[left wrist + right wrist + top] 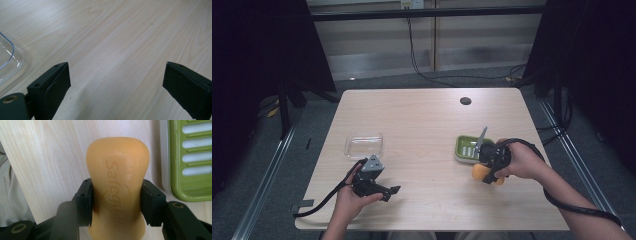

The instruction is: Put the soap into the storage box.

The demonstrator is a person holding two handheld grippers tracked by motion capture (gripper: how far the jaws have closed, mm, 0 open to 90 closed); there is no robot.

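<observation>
An orange bar of soap (117,185), stamped with a brand name, is clamped at its waist by my right gripper (116,202), whose black pads press on both sides. From above the soap (481,172) peeks out under the right gripper (489,167), just in front of the green slotted soap dish (464,146). The dish (192,160) lies to the right in the right gripper view. My left gripper (387,191) rests low at the table's front left, jaws wide apart with bare wood between them (116,87).
A clear plastic lid or tray (363,145) lies on the wooden table (427,115) just beyond the left hand; its corner (10,57) shows in the left gripper view. A dark round hole (465,101) marks the far side. Cables trail off both hands.
</observation>
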